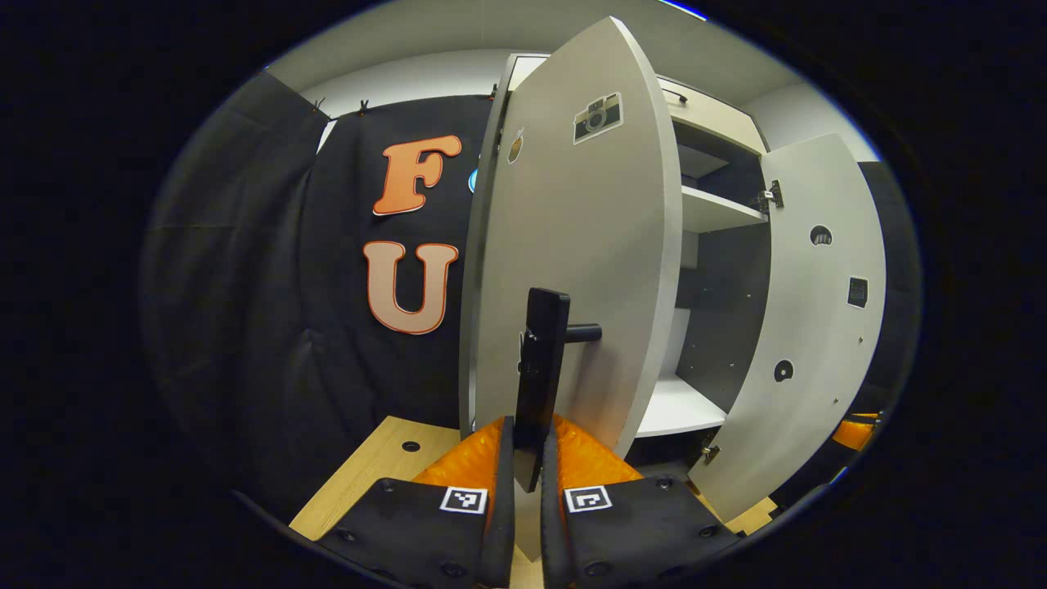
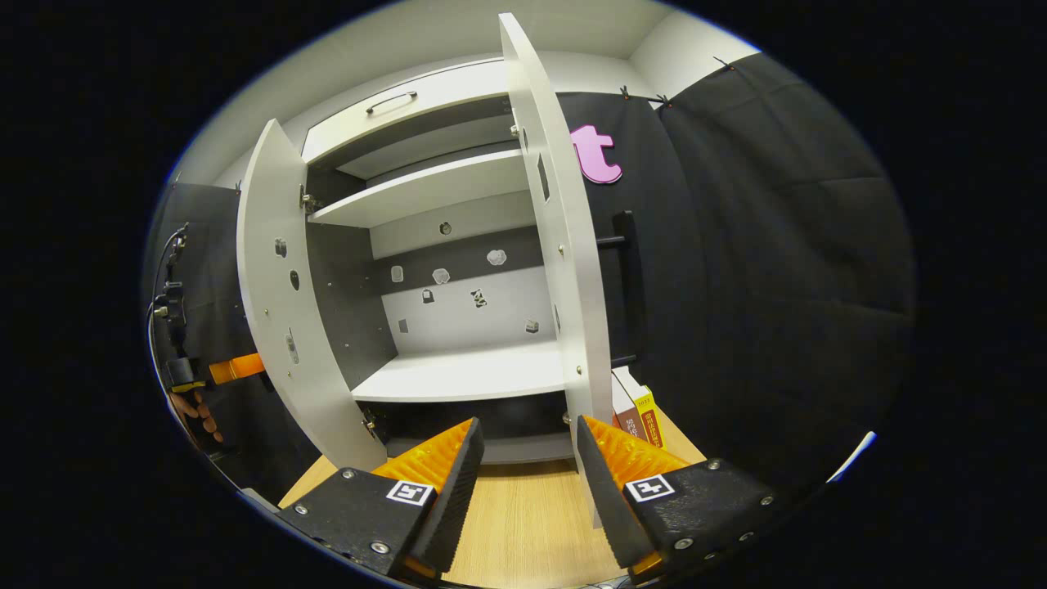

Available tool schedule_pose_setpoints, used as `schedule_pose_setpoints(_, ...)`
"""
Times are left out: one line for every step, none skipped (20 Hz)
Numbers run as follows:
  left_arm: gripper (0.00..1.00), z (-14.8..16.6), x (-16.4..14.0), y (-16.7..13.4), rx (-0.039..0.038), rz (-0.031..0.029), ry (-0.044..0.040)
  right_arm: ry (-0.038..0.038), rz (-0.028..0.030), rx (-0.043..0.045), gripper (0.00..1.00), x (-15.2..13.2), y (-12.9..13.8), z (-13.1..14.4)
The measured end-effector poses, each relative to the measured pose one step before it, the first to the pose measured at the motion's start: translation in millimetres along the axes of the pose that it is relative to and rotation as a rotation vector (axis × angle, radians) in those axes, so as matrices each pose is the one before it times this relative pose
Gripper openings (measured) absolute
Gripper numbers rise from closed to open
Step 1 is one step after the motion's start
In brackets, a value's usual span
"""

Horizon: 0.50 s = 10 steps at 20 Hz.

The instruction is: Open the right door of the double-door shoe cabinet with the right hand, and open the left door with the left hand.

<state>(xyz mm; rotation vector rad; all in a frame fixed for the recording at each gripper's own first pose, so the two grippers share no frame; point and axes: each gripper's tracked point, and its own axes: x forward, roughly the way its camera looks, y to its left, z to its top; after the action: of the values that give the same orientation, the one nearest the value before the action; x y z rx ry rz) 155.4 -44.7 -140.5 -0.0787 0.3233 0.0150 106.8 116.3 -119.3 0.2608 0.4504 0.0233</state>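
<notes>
With both doors wide, left gripper (image 1: 527,458) fingers pinching the handle (image 1: 541,368), right gripper (image 2: 527,466) fingers spread.

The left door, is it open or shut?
Open: the left door stands swung out, its handle pinched by the left gripper.

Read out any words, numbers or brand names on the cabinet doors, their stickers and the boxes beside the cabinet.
Boxes beside the cabinet: printed, but too small to read.
Camera sticker on the left door: a picture, no words.
Small sticker near it: too blurred to tell.
Nothing here can be quoted.
</notes>
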Motion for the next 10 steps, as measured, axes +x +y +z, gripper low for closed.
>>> schedule_pose_setpoints(0.2,-0.76,-3.05,3.74,-0.00323,0.0053,0.00002,-0.00518,-0.00239,-0.0087,0.71,0.98,0.24,1.35)
schedule_pose_setpoints(0.19,-1.33,-1.68,4.66,-0.00202,0.00695,0.00217,-0.0018,-0.00086,-0.00625,0.71,-0.52,0.26,-0.4)
schedule_pose_setpoints(0.19,-2.9,-2.14,4.89,0.0044,0.00516,0.00456,-0.0007,0.00267,-0.00415,0.71,1.22,1.73,-0.52)
schedule_pose_setpoints(0.2,-4.49,-1.05,5.06,0.01442,0.00301,0.01011,-0.00067,0.00222,-0.00456,0.71,1.32,2.17,-0.18)
schedule_pose_setpoints(0.2,-4.97,-1.62,3.51,0.00913,0.00362,0.01051,-0.00103,0.00169,-0.0047,0.71,0.74,0.73,0.55)
schedule_pose_setpoints(0.2,4.05,-1.07,5.26,0.00833,0.00596,-0.0196,-0.0004,0.0015,-0.00661,0.71,0.13,1.71,-0.36)
schedule_pose_setpoints(0.2,0.46,-0.12,6.12,0.01111,0.0115,0.00885,0.00024,0.00365,-0.00812,0.71,1.72,1.87,0.47)
schedule_pose_setpoints(0.19,1.88,-1.46,7.81,0.01593,0.01669,-0.00215,-0.00051,0.00257,-0.00671,0.71,0.75,1.46,0.48)
schedule_pose_setpoints(0.2,1.28,-1.76,7.52,0.00812,0.02177,-0.00334,-0.00265,0.00276,-0.00468,0.71,1.7,1.9,1.67)
schedule_pose_setpoints(0.2,1.14,-0.76,6.08,0.00207,0.01199,-0.0057,-0.00666,0.00505,-0.0036,0.71,0.85,2.19,2.22)
